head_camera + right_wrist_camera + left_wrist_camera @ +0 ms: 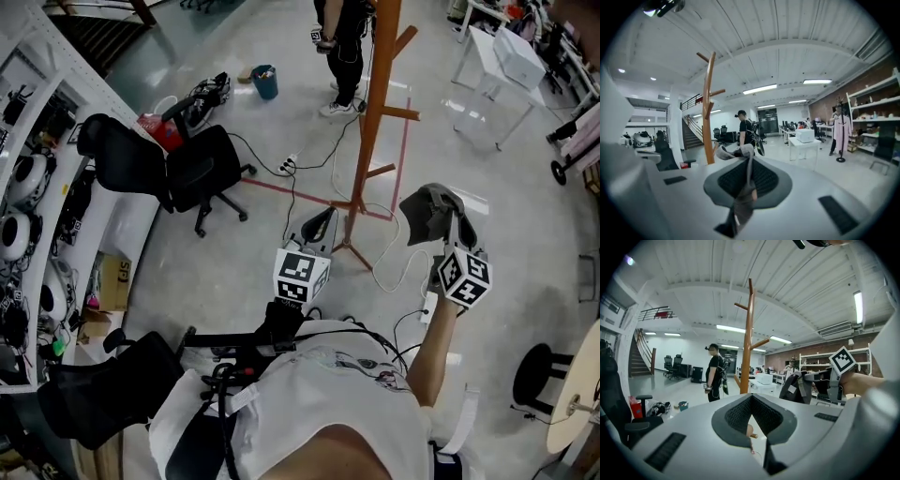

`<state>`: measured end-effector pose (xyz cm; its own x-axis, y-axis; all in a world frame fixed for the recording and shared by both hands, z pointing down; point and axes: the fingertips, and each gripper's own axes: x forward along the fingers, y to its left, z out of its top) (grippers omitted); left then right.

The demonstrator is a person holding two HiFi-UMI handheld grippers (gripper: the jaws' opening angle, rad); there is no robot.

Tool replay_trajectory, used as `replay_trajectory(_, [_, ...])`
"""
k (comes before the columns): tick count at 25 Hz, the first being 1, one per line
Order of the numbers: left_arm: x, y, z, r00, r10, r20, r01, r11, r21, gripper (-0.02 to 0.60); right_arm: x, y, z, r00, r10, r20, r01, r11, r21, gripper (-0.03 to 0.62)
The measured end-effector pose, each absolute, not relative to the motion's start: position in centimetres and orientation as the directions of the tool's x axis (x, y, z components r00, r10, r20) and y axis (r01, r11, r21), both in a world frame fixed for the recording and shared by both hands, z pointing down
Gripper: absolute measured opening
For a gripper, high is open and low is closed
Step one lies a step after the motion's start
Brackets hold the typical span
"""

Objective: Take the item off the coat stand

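A wooden coat stand (375,112) rises from the floor ahead of me, and its pegs look bare. It also shows in the left gripper view (748,348) and the right gripper view (708,117). My right gripper (448,225) is held up to the right of the stand, shut on a grey fabric item (429,211) that looks like a cap. The fabric (743,201) runs between its pads and bunches over the tips. My left gripper (317,225) hangs lower, near the stand's base, shut with nothing in it. The left gripper view shows the item (806,387) off the stand.
A person (342,47) stands just beyond the stand. A black office chair (178,169) is to the left, shelving (37,187) at the far left. A white table (497,66) stands at the back right. Cables (394,272) trail round the stand's feet, and a stool (539,375) is at the right.
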<state>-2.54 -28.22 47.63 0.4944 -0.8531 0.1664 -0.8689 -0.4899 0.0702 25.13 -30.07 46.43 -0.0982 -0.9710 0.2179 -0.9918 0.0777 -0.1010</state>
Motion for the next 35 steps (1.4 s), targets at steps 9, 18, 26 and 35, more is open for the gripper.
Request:
replay_trajectory(9, [-0.5, -28.0, 42.7, 0.531, -0.846, 0.044, -0.848, -0.53, 0.027, 0.003, 23.2, -24.6, 39.2, -0.11, -0.994, 0.008, -0.99, 0.109, -0.088, 0.029])
replay_trajectory(18, [-1.5, -28.1, 41.1, 0.541, -0.841, 0.01, -0.841, -0.54, 0.02, 0.003, 19.2, -23.1, 37.5, -0.124, -0.991, -0.053, -0.991, 0.126, -0.047, 0.029])
replay_trajectory(26, [-0.3, -28.0, 39.5, 0.565, -0.825, -0.009, -0.825, -0.565, 0.014, 0.003, 18.0, -23.0, 36.2, -0.129, -0.99, -0.06, -0.991, 0.131, -0.024, 0.029])
replay_trajectory(35, [0.5, -27.0, 39.4, 0.583, -0.812, -0.004, -0.812, -0.583, 0.002, 0.003, 17.4, -22.0, 35.8, -0.146, -0.986, -0.076, -0.989, 0.148, -0.019, 0.029])
